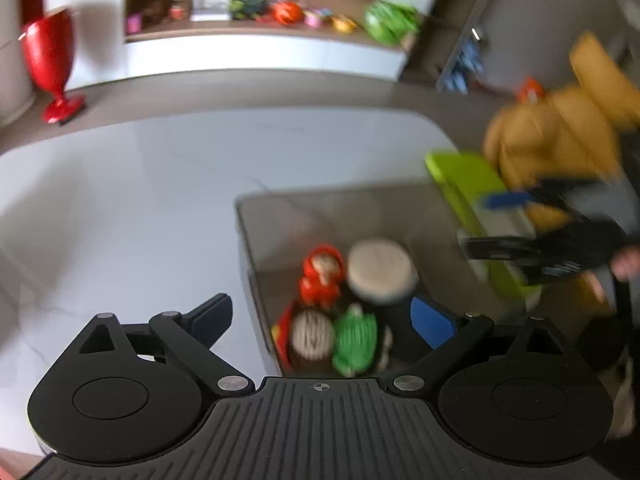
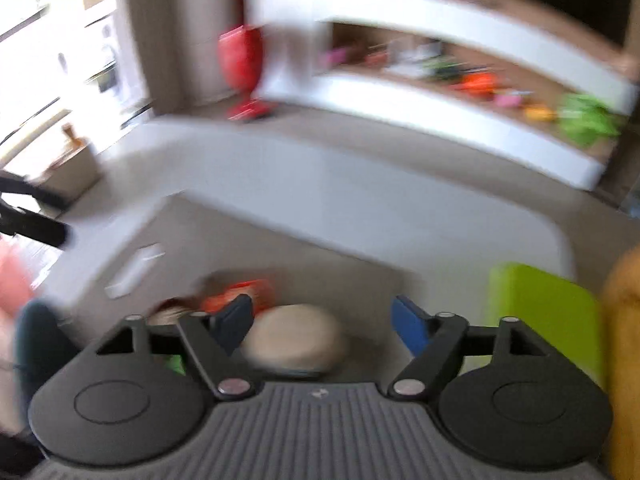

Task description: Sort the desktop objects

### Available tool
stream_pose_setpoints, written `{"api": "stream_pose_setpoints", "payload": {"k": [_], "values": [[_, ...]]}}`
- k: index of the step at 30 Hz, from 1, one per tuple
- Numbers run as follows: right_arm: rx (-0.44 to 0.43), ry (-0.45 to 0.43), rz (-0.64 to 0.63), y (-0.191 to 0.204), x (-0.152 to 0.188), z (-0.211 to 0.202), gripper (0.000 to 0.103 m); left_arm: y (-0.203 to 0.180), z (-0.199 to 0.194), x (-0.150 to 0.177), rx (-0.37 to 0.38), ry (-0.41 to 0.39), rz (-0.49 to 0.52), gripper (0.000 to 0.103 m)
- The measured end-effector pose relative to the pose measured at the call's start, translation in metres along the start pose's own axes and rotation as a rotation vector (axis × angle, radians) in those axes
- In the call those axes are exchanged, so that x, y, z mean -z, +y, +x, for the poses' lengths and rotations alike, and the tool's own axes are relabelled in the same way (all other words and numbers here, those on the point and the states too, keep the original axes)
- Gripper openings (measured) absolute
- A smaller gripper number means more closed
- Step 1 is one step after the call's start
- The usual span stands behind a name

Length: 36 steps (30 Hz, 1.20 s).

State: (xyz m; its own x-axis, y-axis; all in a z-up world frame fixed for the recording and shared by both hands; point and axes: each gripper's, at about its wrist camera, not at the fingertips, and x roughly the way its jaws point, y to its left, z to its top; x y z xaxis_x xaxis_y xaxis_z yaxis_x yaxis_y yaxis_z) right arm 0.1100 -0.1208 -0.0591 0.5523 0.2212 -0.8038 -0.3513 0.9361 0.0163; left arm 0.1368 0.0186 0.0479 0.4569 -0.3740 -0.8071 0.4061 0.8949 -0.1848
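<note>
A grey open box [image 1: 256, 240] sits on the white table [image 1: 132, 200]. Inside lie a red doll [image 1: 322, 276], a round beige lid [image 1: 380, 270], a brown-and-white knitted ball [image 1: 312, 336] and a green knitted toy [image 1: 354, 340]. My left gripper [image 1: 324, 320] is open and empty just above the box. My right gripper [image 2: 324, 322] is open and empty above the same box; it also shows in the left wrist view [image 1: 508, 224]. The beige lid [image 2: 296, 340] and red doll [image 2: 240, 300] show blurred below it.
A lime green board [image 1: 472, 184] and a mustard plush toy [image 1: 560, 140] stand right of the box. A red goblet-shaped vase [image 1: 50, 64] and a white shelf [image 1: 260, 56] with toys are behind the table. A small white block [image 2: 134, 270] lies on the table.
</note>
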Motion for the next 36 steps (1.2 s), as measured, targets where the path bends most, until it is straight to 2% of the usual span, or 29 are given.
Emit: {"api": "stream_pose_setpoints", "payload": {"k": [2, 5, 7, 10, 11, 13, 15, 17, 20, 22, 24, 25, 26, 27, 28, 30, 33, 36], "values": [[-0.080, 0.090, -0.102, 0.027, -0.011, 0.032, 0.079, -0.003, 0.001, 0.013, -0.066, -0.003, 0.035, 0.099], [-0.110, 0.218, -0.295, 0.072, -0.016, 0.088, 0.071, 0.007, 0.008, 0.030, -0.149, 0.005, -0.001, 0.099], [-0.101, 0.310, -0.392, 0.097, -0.016, 0.125, 0.065, 0.024, 0.010, 0.040, -0.127, 0.031, -0.049, 0.099], [-0.098, 0.436, -0.449, 0.116, -0.012, 0.167, 0.065, 0.045, 0.008, 0.052, -0.065, 0.026, -0.137, 0.099], [-0.126, 0.467, -0.430, 0.118, -0.013, 0.176, 0.065, 0.052, 0.007, 0.054, -0.055, 0.019, -0.163, 0.099], [-0.182, 0.515, -0.349, 0.115, -0.016, 0.182, 0.046, 0.063, 0.005, 0.056, -0.053, 0.003, -0.201, 0.100], [-0.202, 0.538, -0.237, 0.107, -0.023, 0.182, 0.044, 0.072, 0.006, 0.057, -0.055, -0.009, -0.232, 0.100], [-0.218, 0.539, -0.088, 0.091, -0.031, 0.179, 0.040, 0.085, 0.007, 0.059, -0.030, -0.024, -0.287, 0.100], [-0.255, 0.545, 0.178, 0.060, -0.038, 0.175, 0.029, 0.106, 0.009, 0.063, 0.021, -0.053, -0.386, 0.102], [-0.278, 0.547, 0.358, 0.040, -0.039, 0.174, 0.013, 0.117, 0.011, 0.065, 0.049, -0.071, -0.446, 0.103], [-0.295, 0.544, 0.456, 0.028, -0.040, 0.176, 0.014, 0.119, 0.010, 0.064, 0.057, -0.077, -0.457, 0.103], [-0.303, 0.542, 0.494, 0.024, -0.040, 0.177, 0.017, 0.117, 0.009, 0.063, 0.057, -0.079, -0.450, 0.103], [-0.299, 0.535, 0.503, 0.021, -0.041, 0.177, 0.018, 0.115, 0.008, 0.063, 0.053, -0.082, -0.433, 0.103], [-0.283, 0.530, 0.495, 0.019, -0.043, 0.175, 0.027, 0.112, 0.006, 0.063, 0.049, -0.085, -0.416, 0.103], [-0.263, 0.529, 0.489, 0.017, -0.045, 0.173, 0.044, 0.110, 0.005, 0.063, 0.040, -0.088, -0.399, 0.103], [-0.226, 0.496, 0.481, 0.010, -0.051, 0.162, 0.057, 0.107, 0.004, 0.063, -0.002, -0.089, -0.378, 0.103], [-0.142, 0.436, 0.519, -0.009, -0.056, 0.145, 0.067, 0.112, 0.008, 0.062, -0.045, -0.088, -0.403, 0.103], [-0.081, 0.458, 0.583, -0.030, -0.053, 0.148, 0.064, 0.119, 0.014, 0.064, 0.001, -0.074, -0.446, 0.103]]}}
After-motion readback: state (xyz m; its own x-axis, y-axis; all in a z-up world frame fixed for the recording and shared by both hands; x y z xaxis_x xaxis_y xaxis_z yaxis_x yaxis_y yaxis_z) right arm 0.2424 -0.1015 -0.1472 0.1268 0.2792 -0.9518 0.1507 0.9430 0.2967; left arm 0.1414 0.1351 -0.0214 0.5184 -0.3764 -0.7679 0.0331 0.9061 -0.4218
